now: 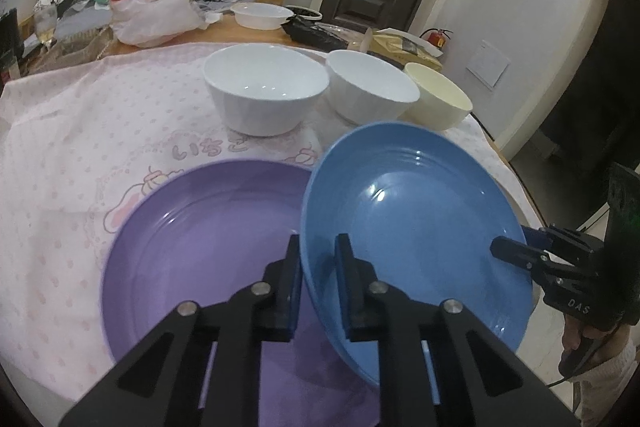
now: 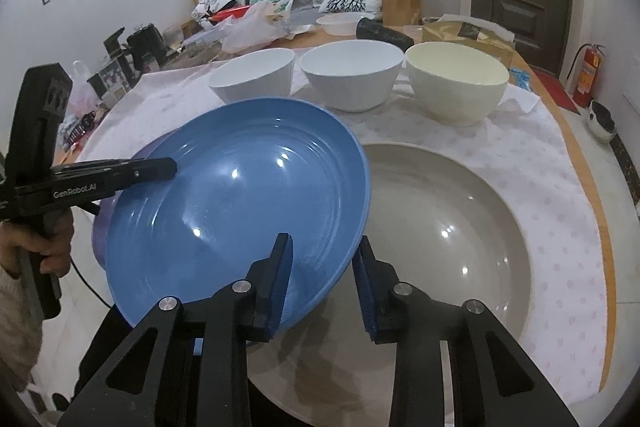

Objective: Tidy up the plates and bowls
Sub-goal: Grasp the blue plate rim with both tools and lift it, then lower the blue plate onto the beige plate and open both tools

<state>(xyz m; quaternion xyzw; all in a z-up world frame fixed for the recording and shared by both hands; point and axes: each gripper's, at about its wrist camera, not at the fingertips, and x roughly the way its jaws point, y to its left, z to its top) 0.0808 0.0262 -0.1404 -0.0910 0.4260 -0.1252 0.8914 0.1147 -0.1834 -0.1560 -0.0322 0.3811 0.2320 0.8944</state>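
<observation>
1. Gripping the blue plate (image 1: 416,219) from two sides, both grippers have their jaws drawn narrow on its rim; the left gripper (image 1: 318,247) pinches the plate's left edge, one finger inside the dish and one outside.
2. The right gripper (image 2: 324,247) clamps the plate's right edge in the same manner, one pad on the inner face and the other beneath the rim.
3. The blue plate sits tilted, its left edge over the purple plate (image 1: 200,235) and its right edge over the grey plate (image 2: 452,227); whether it touches either plate cannot be told.
4. The purple plate lies flat at near left and the grey plate flat at near right, both on the pink-patterned cloth (image 1: 72,147) covering the table.
5. Three bowls stand upright in a row on the far side of the plates: a white bowl (image 1: 266,87) at left, a second white bowl (image 1: 370,87) in the middle, a cream bowl (image 2: 456,81) at right; the middle and right bowls stand close together.
6. A hand (image 2: 24,243) holds the left gripper's handle at the left edge of the right wrist view; clutter lies beyond the bowls at the table's far edge.
</observation>
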